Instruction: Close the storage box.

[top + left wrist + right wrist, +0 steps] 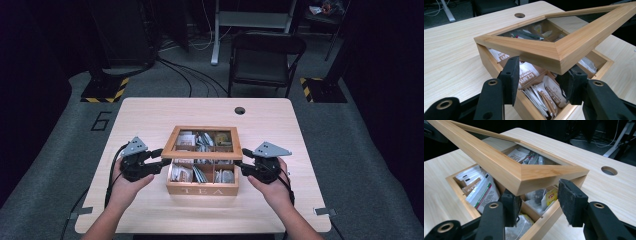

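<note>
A wooden tea box marked TEA stands mid-table, its compartments full of tea bags. Its glass-paned lid is tilted up at the front, hinged at the back. My left gripper is at the lid's front left corner. In the left gripper view that lid corner sits between my jaws, with the pads against its two faces. My right gripper is at the front right corner. In the right gripper view the lid corner lies between its jaws the same way, above more tea bags.
The light wooden table has a round cable hole at the back. A black folding chair stands behind the table, with cables on the floor. Bare tabletop surrounds the box on all sides.
</note>
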`<state>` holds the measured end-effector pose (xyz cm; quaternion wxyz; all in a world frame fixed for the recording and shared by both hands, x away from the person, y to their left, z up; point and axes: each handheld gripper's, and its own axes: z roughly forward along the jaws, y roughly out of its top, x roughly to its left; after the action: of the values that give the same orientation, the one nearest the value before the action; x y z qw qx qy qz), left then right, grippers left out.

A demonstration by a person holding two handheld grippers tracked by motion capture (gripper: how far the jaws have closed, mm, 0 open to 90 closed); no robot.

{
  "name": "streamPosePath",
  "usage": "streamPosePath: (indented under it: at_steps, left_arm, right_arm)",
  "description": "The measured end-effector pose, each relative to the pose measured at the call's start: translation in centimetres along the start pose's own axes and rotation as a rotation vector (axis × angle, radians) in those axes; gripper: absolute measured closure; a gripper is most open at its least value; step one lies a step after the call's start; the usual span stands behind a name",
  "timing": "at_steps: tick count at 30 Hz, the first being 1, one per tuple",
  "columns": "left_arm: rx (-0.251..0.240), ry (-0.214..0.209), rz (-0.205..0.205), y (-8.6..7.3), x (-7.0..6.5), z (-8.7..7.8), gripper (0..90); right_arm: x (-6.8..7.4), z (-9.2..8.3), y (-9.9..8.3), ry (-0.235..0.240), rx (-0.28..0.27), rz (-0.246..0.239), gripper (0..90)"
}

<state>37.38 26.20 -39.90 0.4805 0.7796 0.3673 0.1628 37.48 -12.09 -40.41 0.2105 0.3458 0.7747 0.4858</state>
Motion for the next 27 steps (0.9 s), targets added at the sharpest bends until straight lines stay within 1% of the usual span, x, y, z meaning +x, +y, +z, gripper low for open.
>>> streamPosePath:
  at_steps: [5,7,8,9,10,12,13,14,19,20,22,27]
  left_arm:
    - [0.002,-0.002,-0.003,-0.5,-0.2,0.1,52.8]
    - [0.010,-0.002,0.005,-0.8,-0.2,0.1,52.9]
    - [0.007,-0.001,-0.001,-1.0,-0.3,0.2,52.9]
    - [0.006,-0.002,0.003,-1.2,-0.3,0.2,52.9]
    - [0.003,-0.002,-0.003,-1.4,-0.4,0.2,52.8]
    - [0.003,-0.008,-0.008,-1.9,-0.4,0.3,53.0]
    - [0.003,-0.008,-0.008,-1.9,-0.4,0.3,53.0]
    - [0.006,-0.020,-0.015,-2.2,-0.5,0.3,53.0]
    - [0.007,-0.019,-0.015,-2.7,-0.7,0.5,53.1]
    - [0.010,-0.022,-0.014,-2.8,-0.7,0.5,53.4]
    - [0.005,-0.027,-0.016,-3.0,-0.8,0.5,53.4]
    - [0.002,-0.030,-0.013,-3.3,-1.0,0.4,53.3]
  right_arm:
    - [0.3,-0.3,-0.5,0.014,0.005,0.010,52.1]
    - [0.5,-0.4,-0.7,0.021,0.003,0.016,52.0]
    - [0.7,-0.4,-0.9,0.024,0.012,0.020,52.0]
    - [0.7,-0.4,-0.9,0.024,0.012,0.020,52.0]
    - [0.8,-0.5,-1.2,0.029,0.019,0.032,52.0]
    - [0.9,-0.5,-1.4,0.034,0.025,0.032,51.9]
    - [0.9,-0.5,-1.4,0.034,0.025,0.032,51.9]
    - [1.0,-0.5,-1.7,0.034,0.032,0.034,51.7]
    - [1.1,-0.4,-2.3,0.044,0.034,0.057,51.7]
    - [1.2,-0.4,-2.4,0.044,0.036,0.071,51.7]
    - [1.2,-0.4,-2.6,0.045,0.039,0.064,51.7]
    - [1.3,-0.3,-2.9,0.049,0.044,0.076,51.8]
